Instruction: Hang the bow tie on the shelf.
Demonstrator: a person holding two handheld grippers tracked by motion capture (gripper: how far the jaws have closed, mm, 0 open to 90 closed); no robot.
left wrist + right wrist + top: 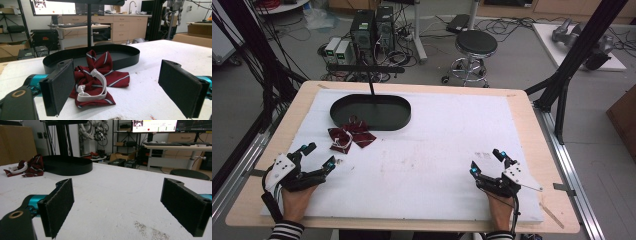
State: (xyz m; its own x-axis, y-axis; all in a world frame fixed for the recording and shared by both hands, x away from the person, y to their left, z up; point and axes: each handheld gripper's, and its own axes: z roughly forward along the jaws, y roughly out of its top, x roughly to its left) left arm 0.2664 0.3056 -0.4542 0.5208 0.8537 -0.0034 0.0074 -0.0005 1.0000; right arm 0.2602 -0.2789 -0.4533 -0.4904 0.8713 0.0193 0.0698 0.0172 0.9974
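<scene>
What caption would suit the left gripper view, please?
Open left hand-held gripper facing a striped burgundy bow tie beside a black oval tray.

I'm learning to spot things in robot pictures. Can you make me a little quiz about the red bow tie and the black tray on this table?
1. True or false: the red striped bow tie lies inside the black tray.
2. Which gripper is nearer the bow tie: A) left gripper B) right gripper?
3. Fill in: the strap on the bow tie is ____ in colour.

Key
1. False. It lies on the white table cover, just in front of the tray, leaning against its wall.
2. A. Both grippers have their jaws apart and hold nothing.
3. White.
</scene>
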